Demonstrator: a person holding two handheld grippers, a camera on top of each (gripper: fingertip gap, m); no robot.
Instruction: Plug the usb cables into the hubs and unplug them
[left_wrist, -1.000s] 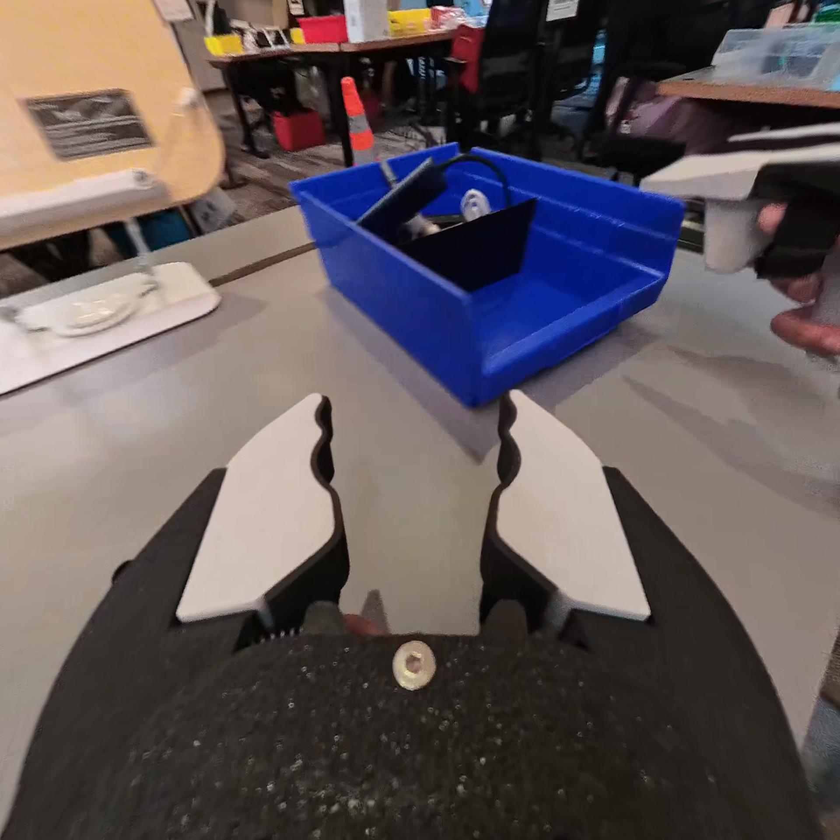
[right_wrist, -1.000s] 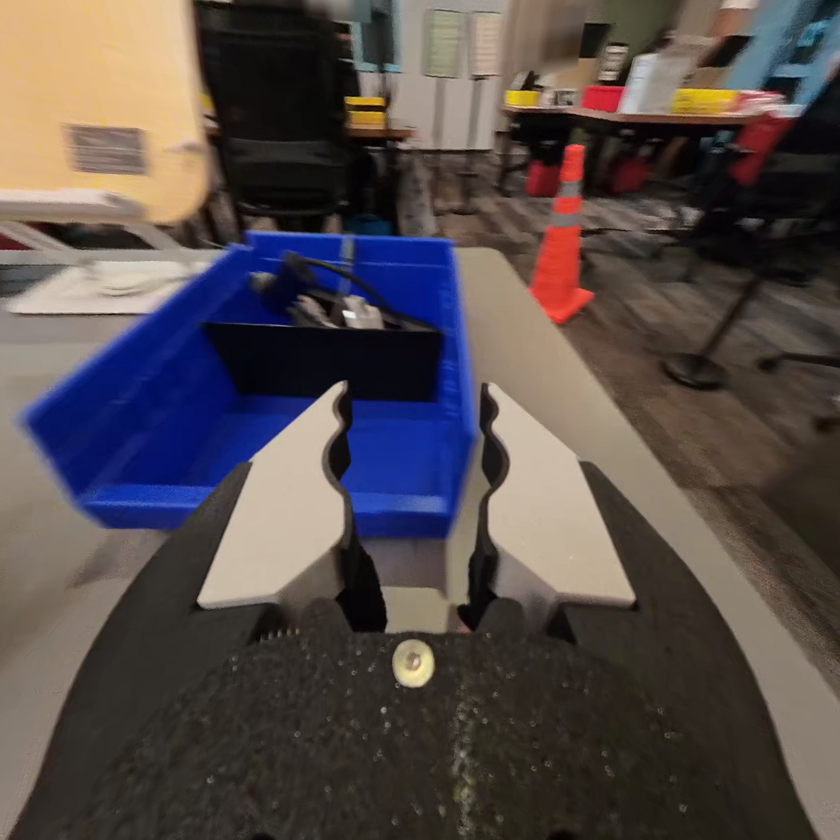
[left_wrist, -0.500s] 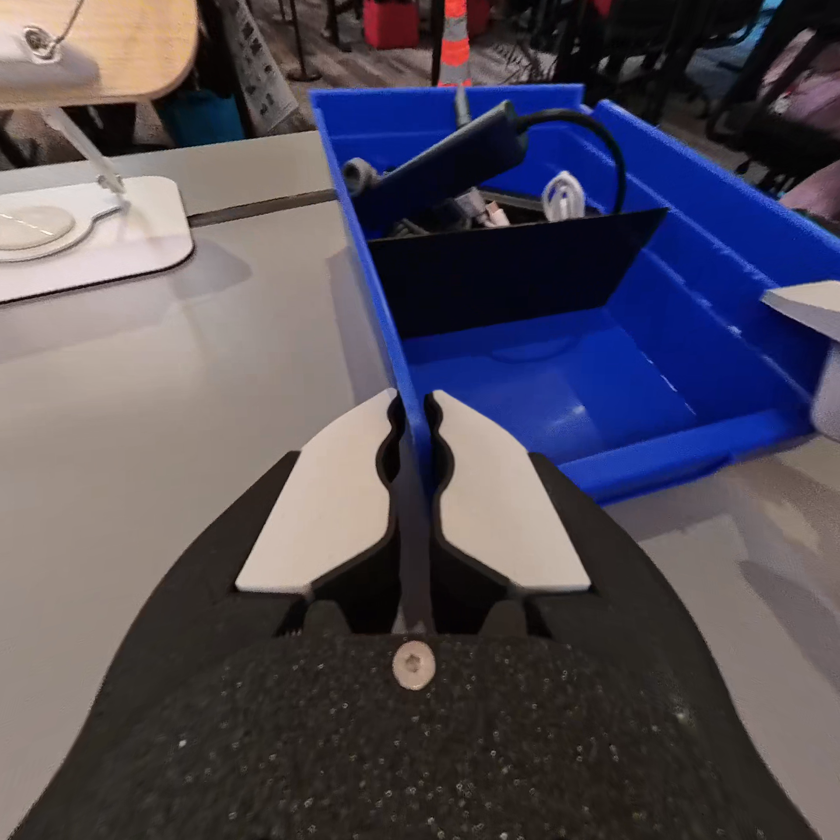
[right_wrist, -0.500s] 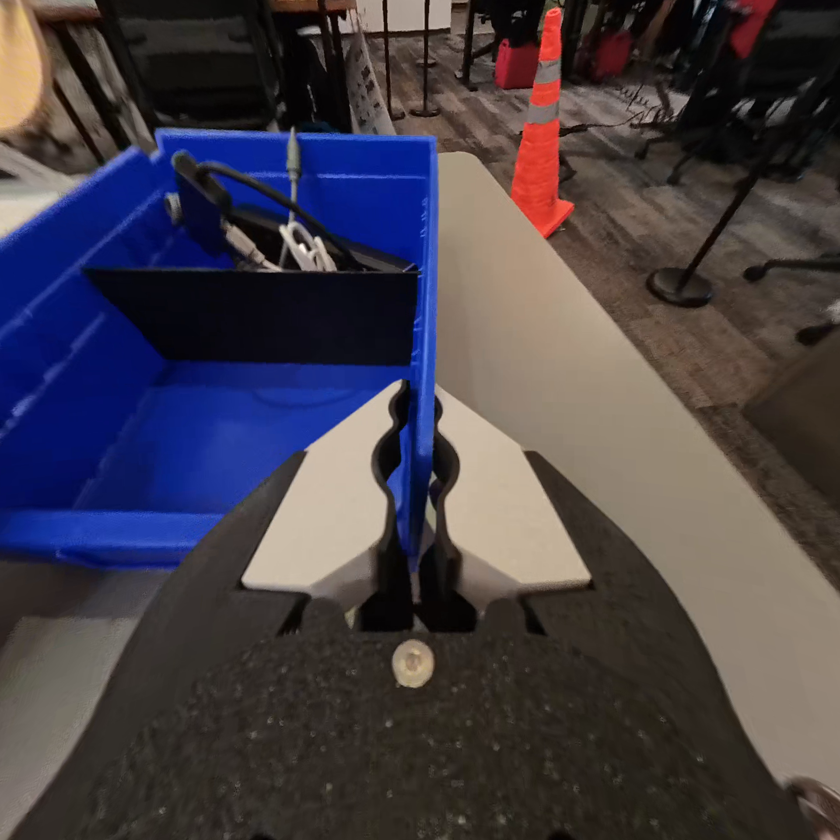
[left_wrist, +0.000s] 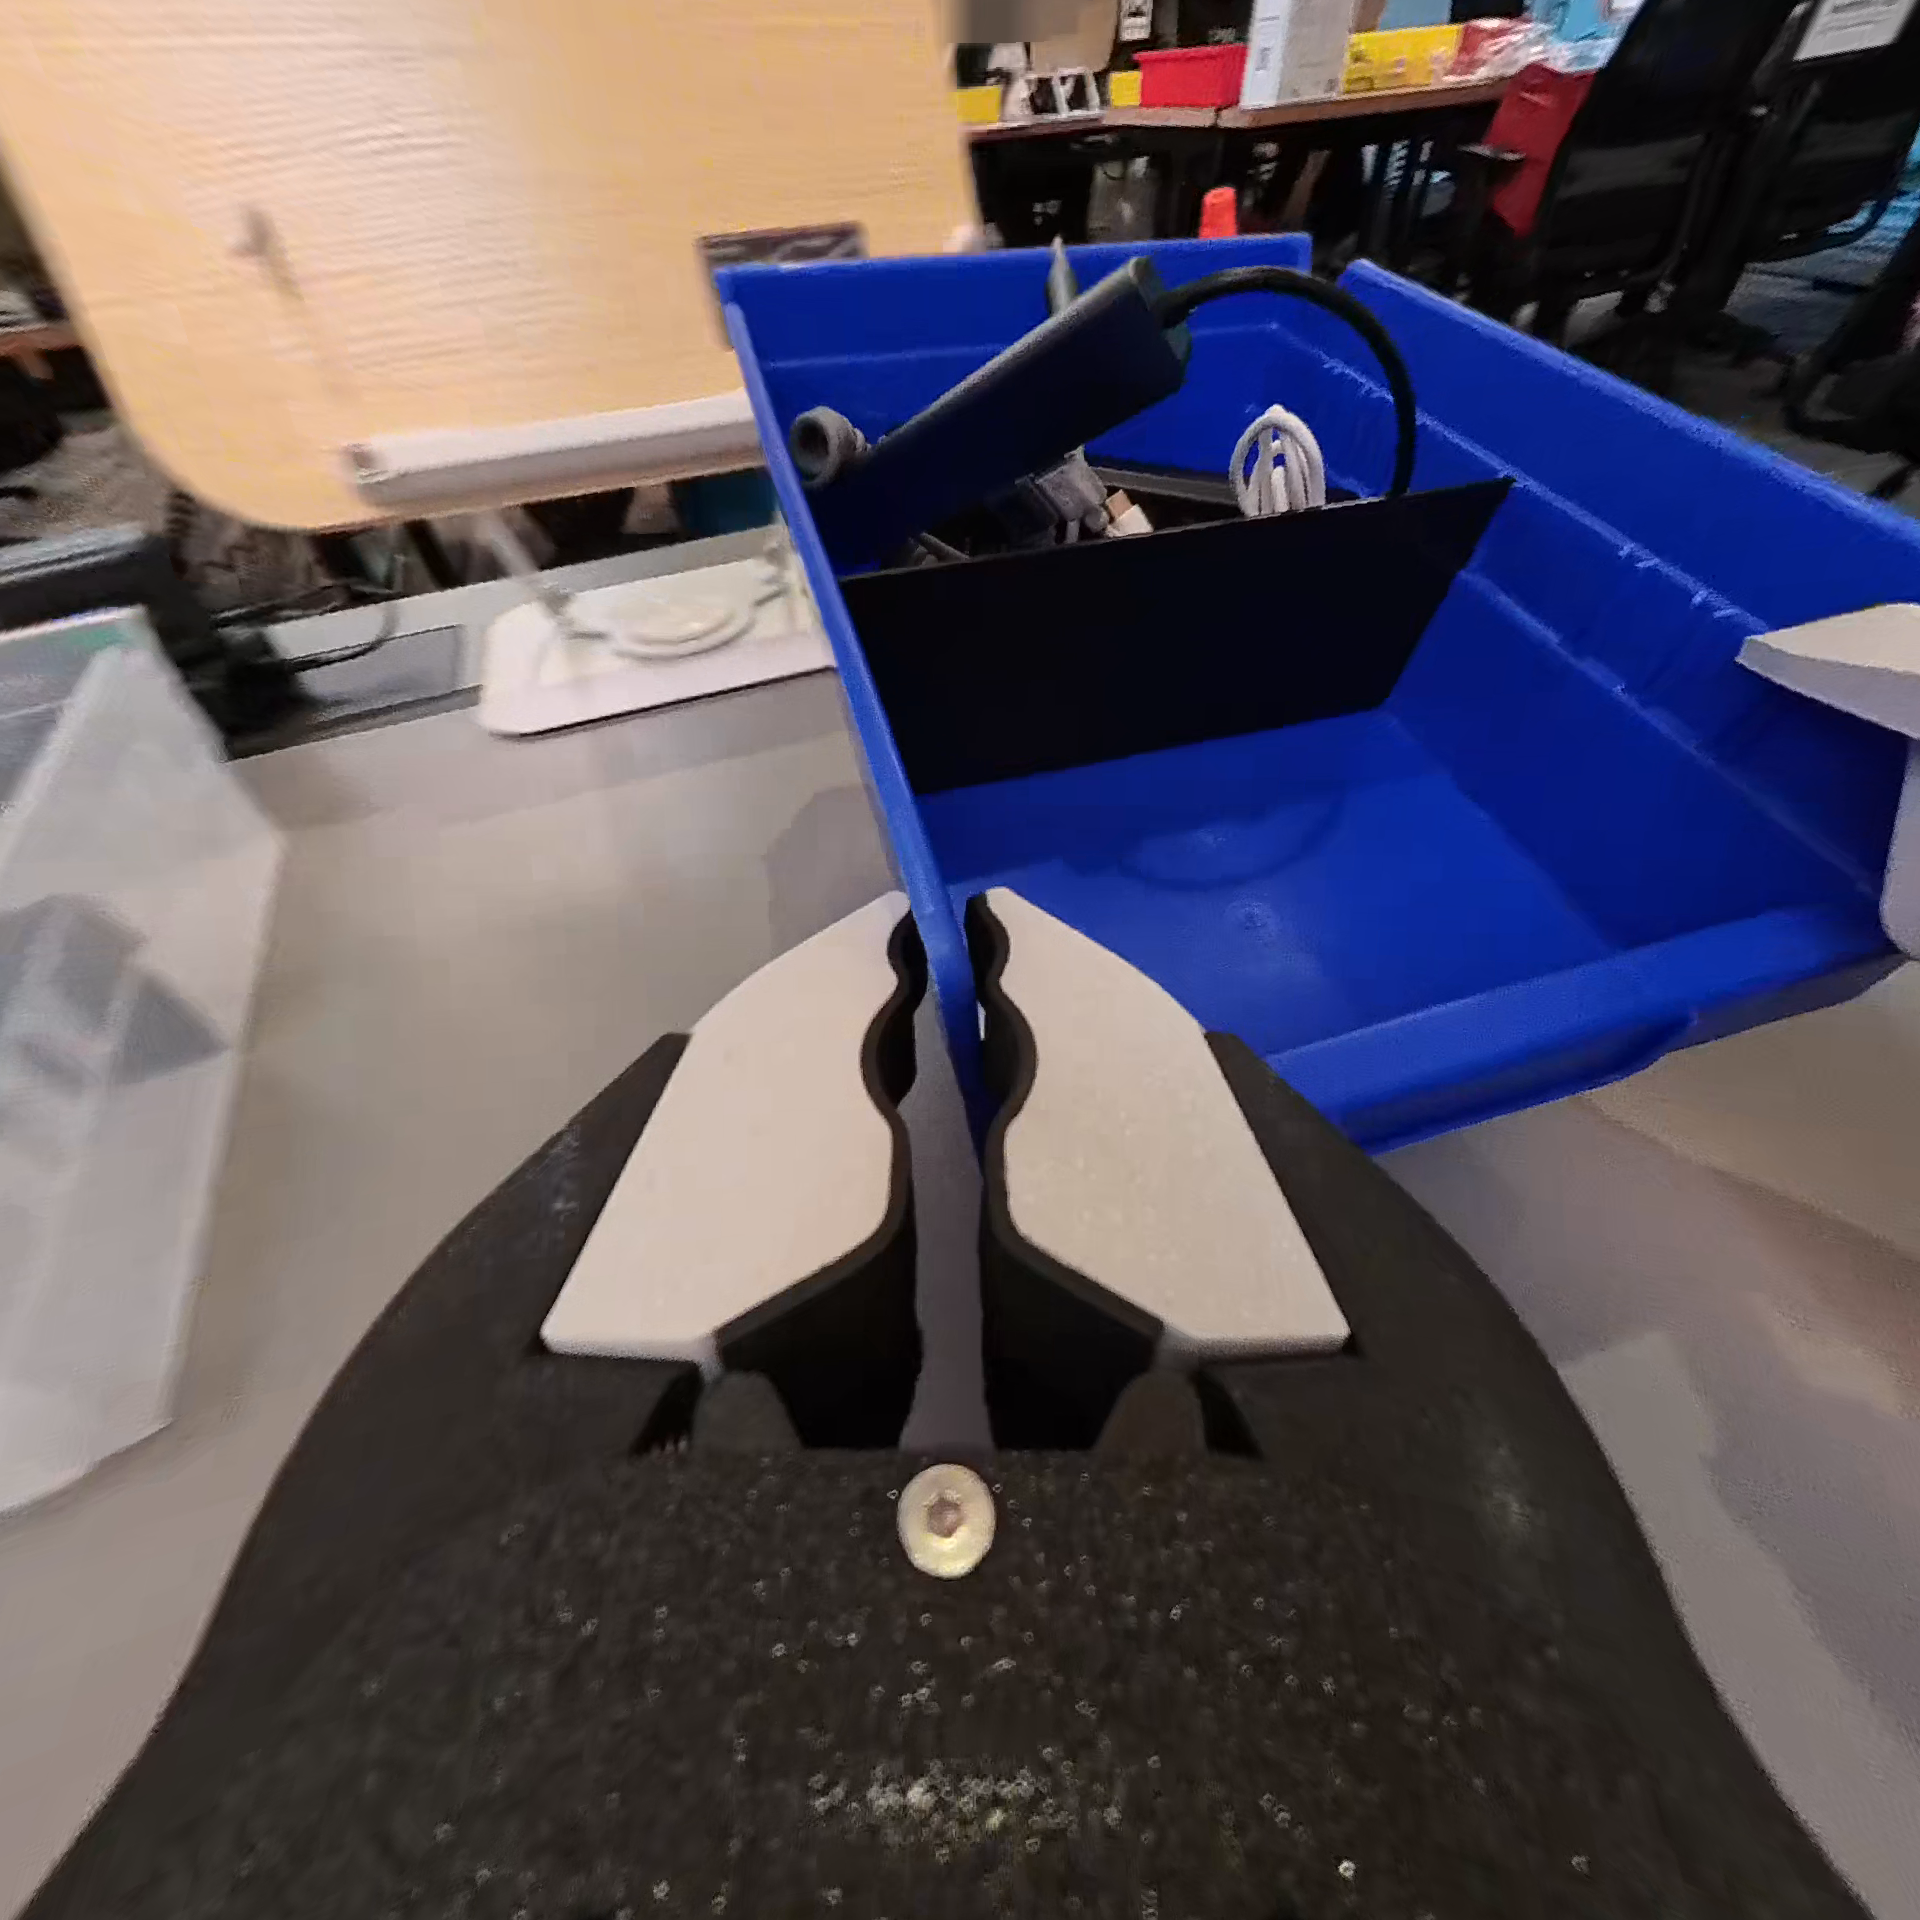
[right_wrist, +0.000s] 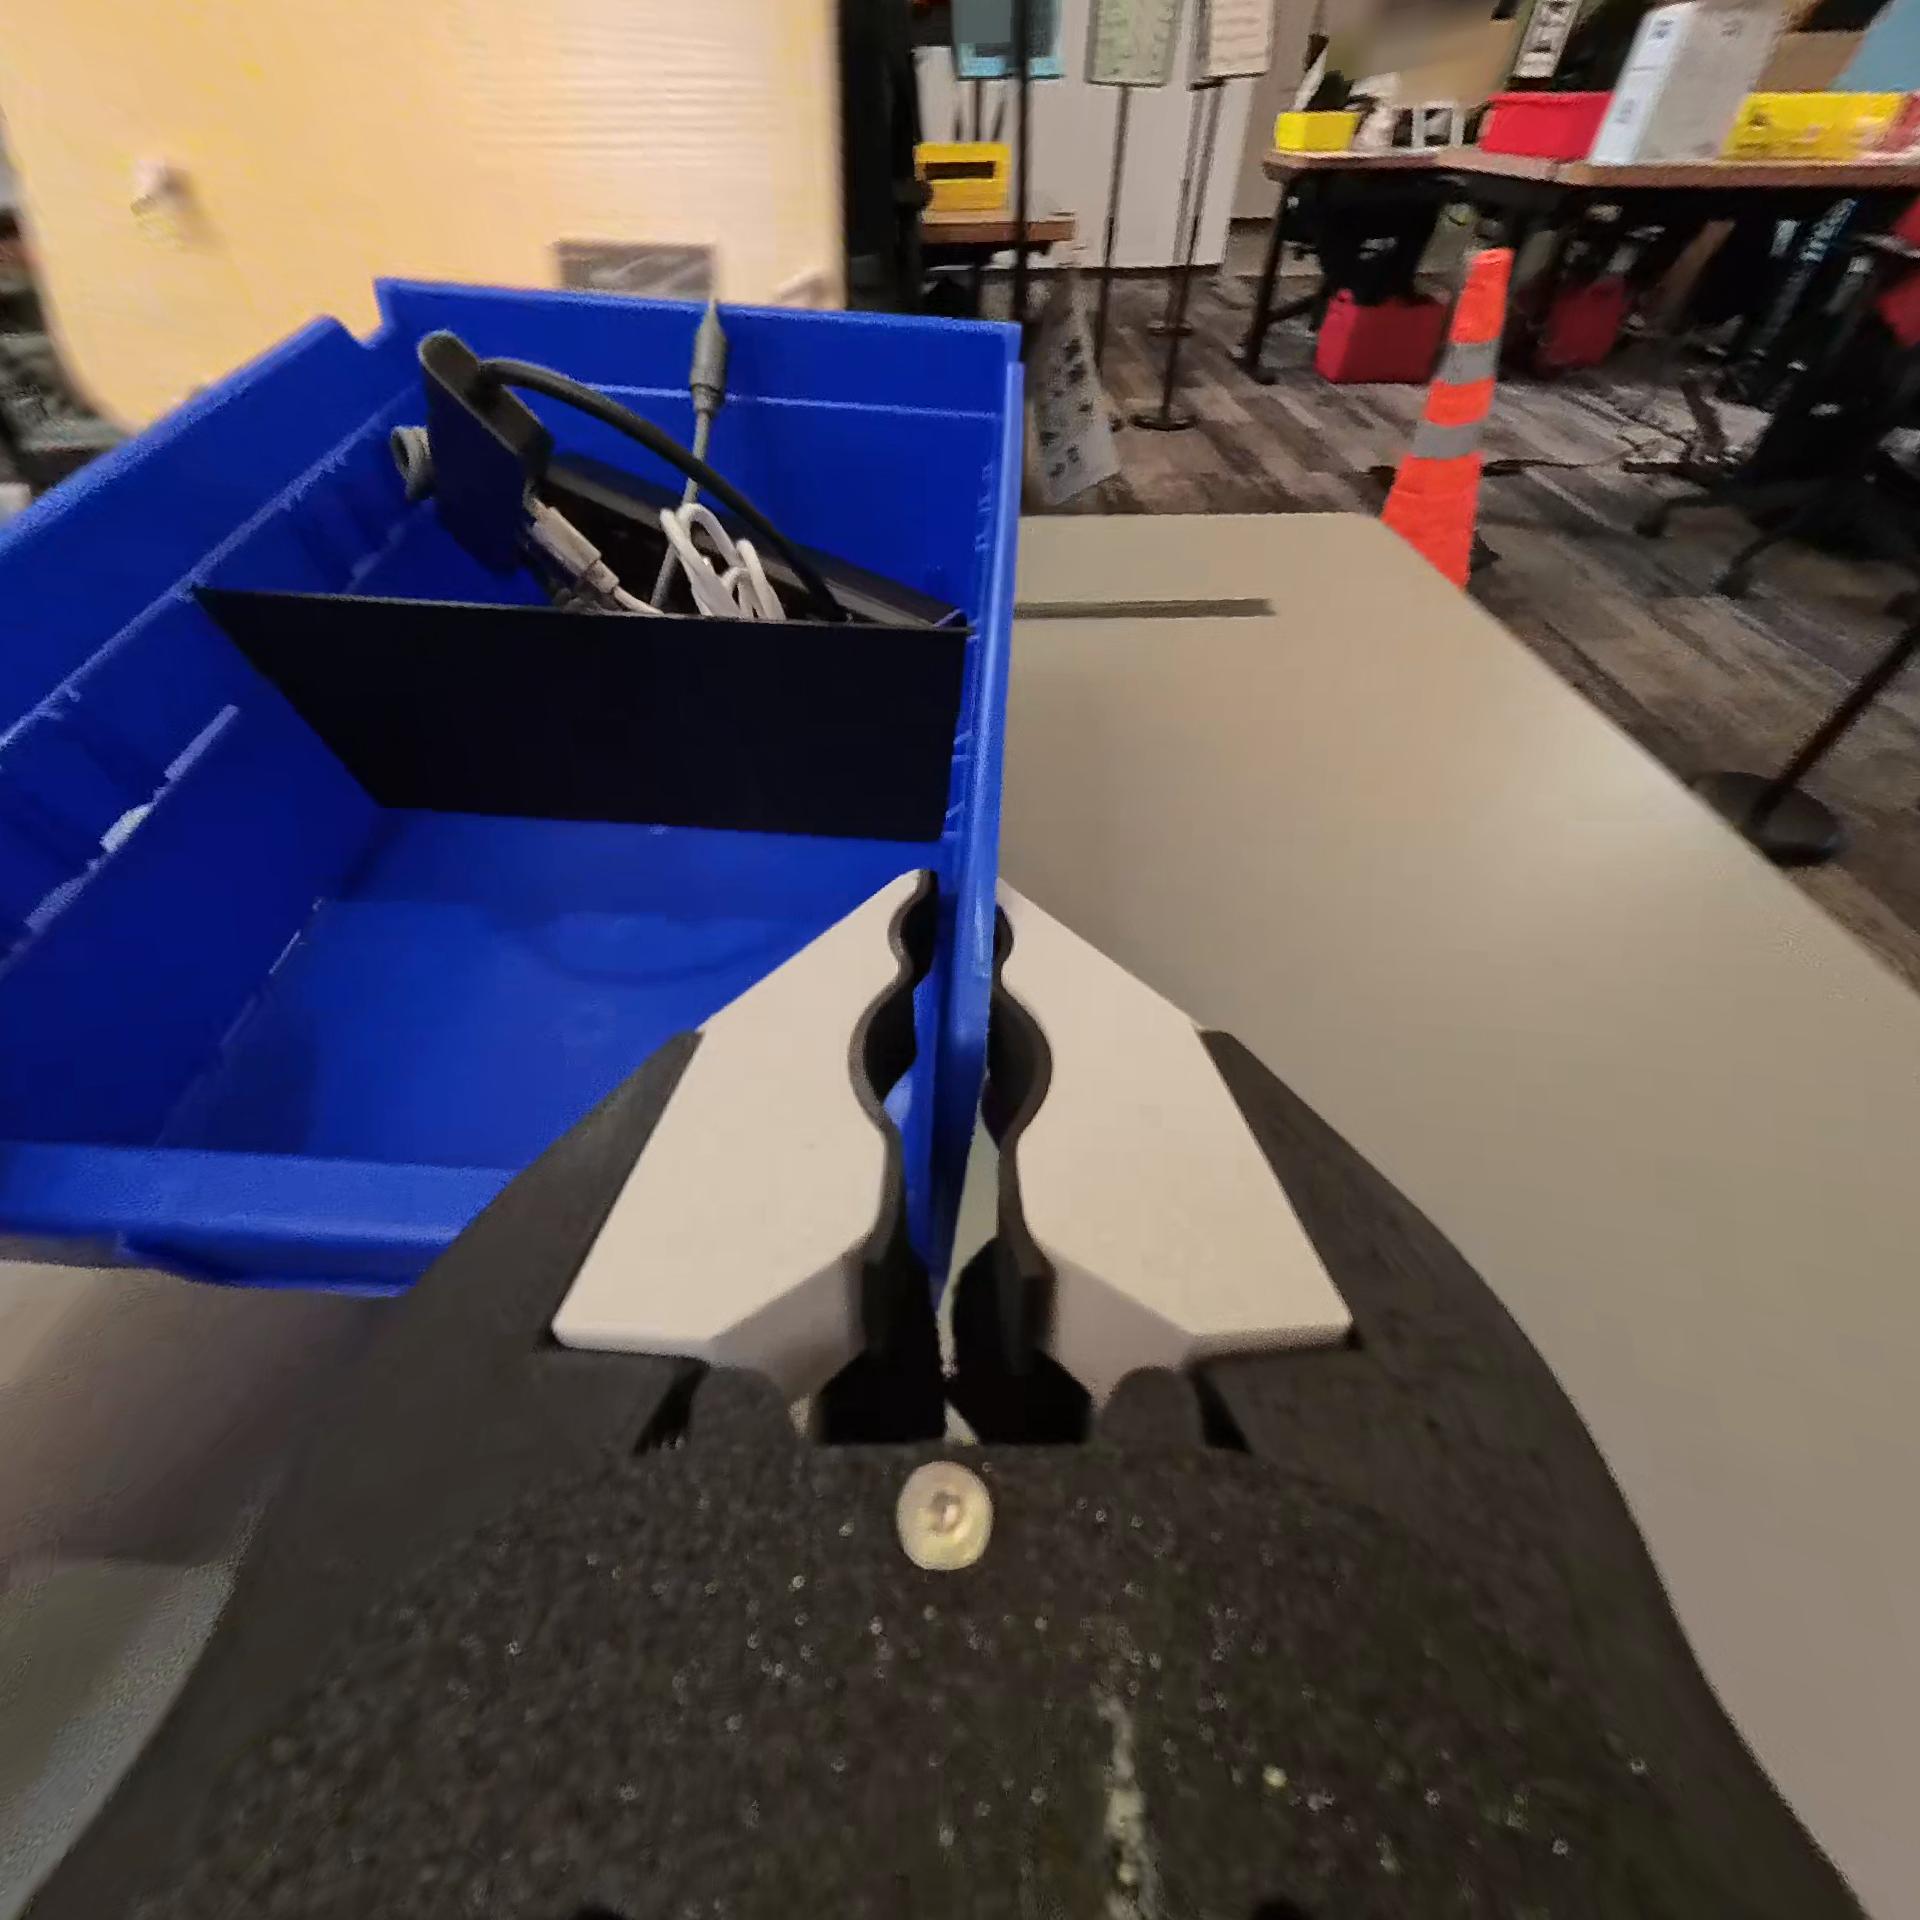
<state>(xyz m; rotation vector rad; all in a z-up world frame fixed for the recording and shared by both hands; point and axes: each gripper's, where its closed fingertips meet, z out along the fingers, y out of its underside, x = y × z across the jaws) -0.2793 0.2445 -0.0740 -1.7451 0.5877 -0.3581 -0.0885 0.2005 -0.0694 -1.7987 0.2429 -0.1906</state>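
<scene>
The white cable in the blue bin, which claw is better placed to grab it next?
Probably right. Both claws are clamped on bin walls, but the white cable lies toward the right claw's wall; the left claw grips the opposite wall.

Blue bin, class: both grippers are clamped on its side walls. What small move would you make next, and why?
Probably draw the blue bin nearer and set it down. The left gripper and right gripper each pinch a side wall, and the hub and white cable sit behind the black divider, still unreachable.
</scene>
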